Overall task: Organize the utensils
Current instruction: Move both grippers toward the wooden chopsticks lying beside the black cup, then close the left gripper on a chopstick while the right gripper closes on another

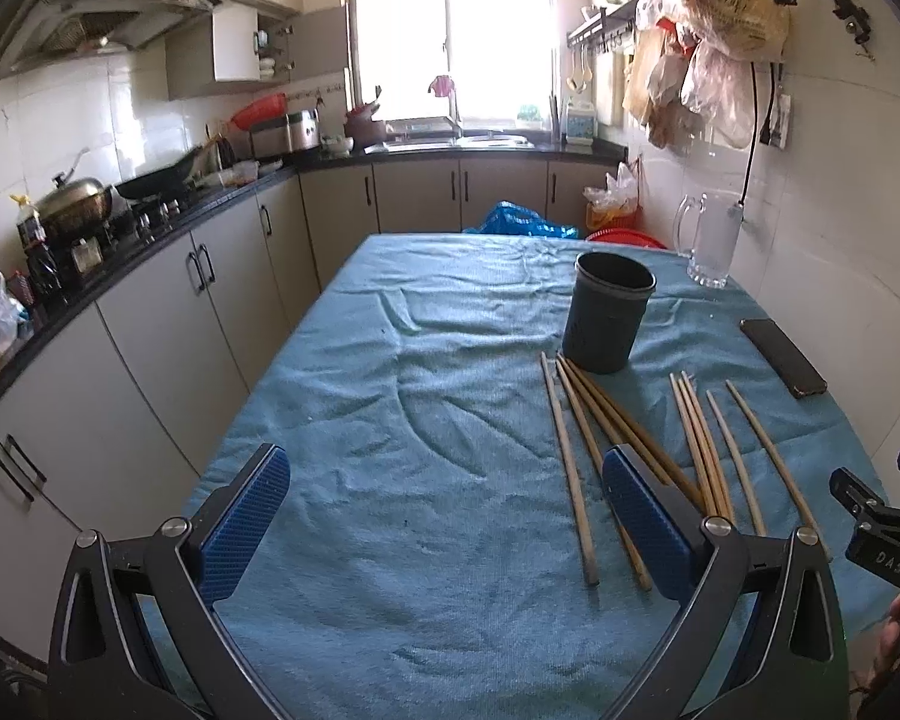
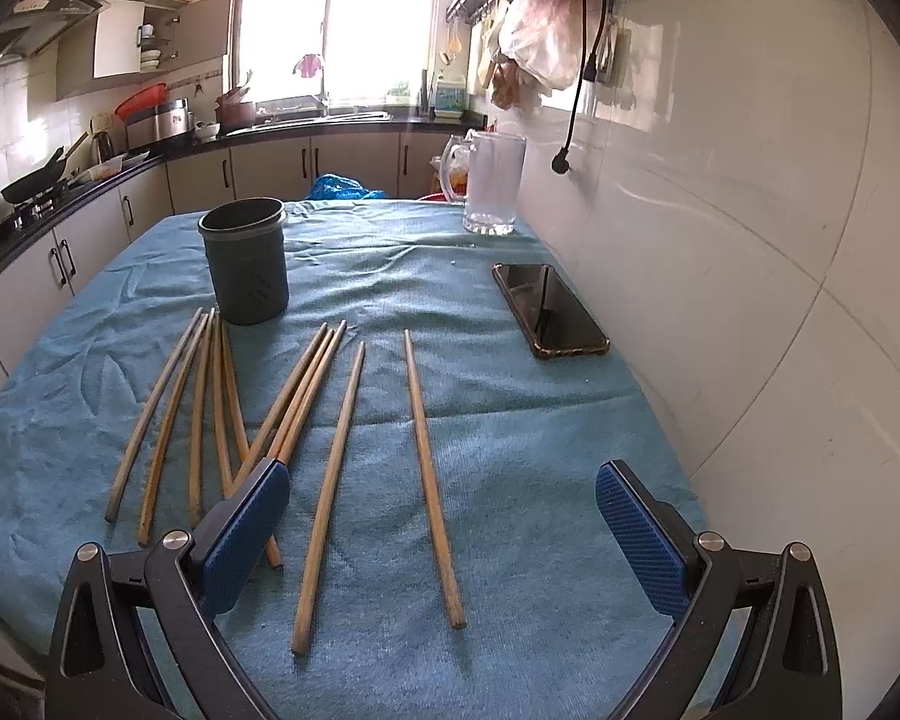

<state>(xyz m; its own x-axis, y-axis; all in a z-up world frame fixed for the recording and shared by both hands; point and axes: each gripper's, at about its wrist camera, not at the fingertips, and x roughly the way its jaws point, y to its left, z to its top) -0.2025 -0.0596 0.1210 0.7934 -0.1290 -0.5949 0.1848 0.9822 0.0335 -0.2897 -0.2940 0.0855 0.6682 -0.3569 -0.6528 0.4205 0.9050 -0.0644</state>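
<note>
Kitchen table, blue cloth (image 2: pixel 510 480), chopsticks (image 2: pixel 330 480) beside a cup (image 2: pixel 246 264).
Left gripper (image 1: pixel 444 510) and right gripper (image 2: pixel 444 516) gape, holding nothing.

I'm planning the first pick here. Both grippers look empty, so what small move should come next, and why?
Probably lower the right gripper onto the lone chopstick lying between its open fingers. Every chopstick lies on the blue cloth, the dark holder stands upright, and the left gripper is open over bare cloth.
</note>
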